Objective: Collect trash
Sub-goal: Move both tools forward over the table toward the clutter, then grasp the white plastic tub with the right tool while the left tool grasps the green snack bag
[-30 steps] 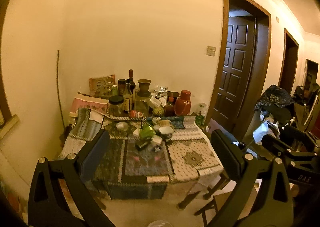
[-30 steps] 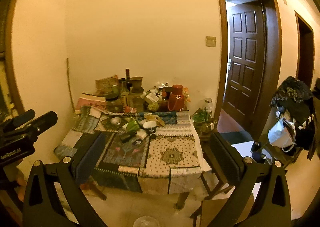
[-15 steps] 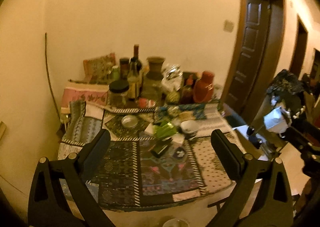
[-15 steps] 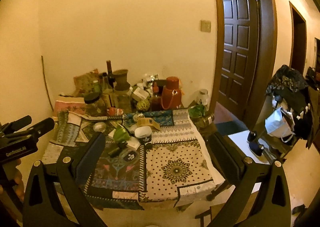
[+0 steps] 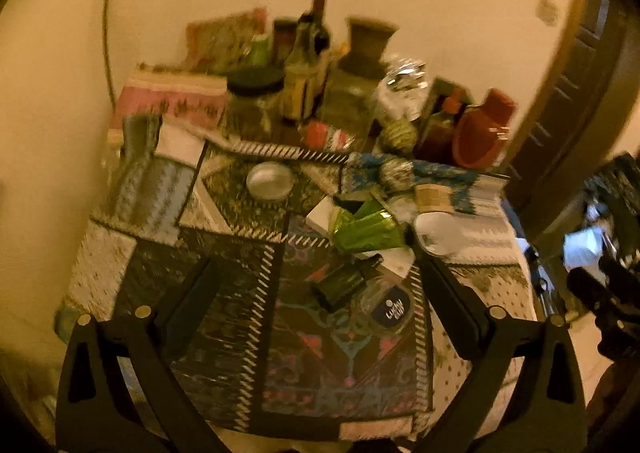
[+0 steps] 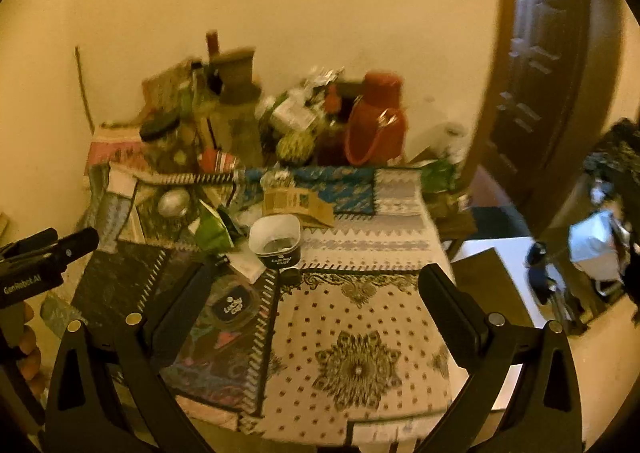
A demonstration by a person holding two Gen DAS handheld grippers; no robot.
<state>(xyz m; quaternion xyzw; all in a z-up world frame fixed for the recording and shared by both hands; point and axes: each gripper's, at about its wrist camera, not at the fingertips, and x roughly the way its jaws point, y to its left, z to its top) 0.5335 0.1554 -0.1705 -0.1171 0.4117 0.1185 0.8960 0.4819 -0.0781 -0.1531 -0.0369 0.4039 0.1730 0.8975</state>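
both grippers hang over the near edge of a table with a patchwork cloth (image 6: 360,317), nothing in either one. the left gripper (image 5: 316,289) has its jaws spread wide, and past them sits the trash pile mid-table: a crumpled green wrapper (image 5: 366,231), a smaller dark green packet (image 5: 340,283) just below it, and a flat clear lid with a dark round label (image 5: 390,309) beside that. the right gripper (image 6: 316,293) is spread wide too, empty, with a white cup (image 6: 276,241) near the middle of the cloth and a brown paper wrapper (image 6: 298,205) just behind it. bottles, jars and a red thermos (image 6: 376,121) crowd the back against the wall. left-wrist view is pretty blurry, so small stuff is hard to make out.
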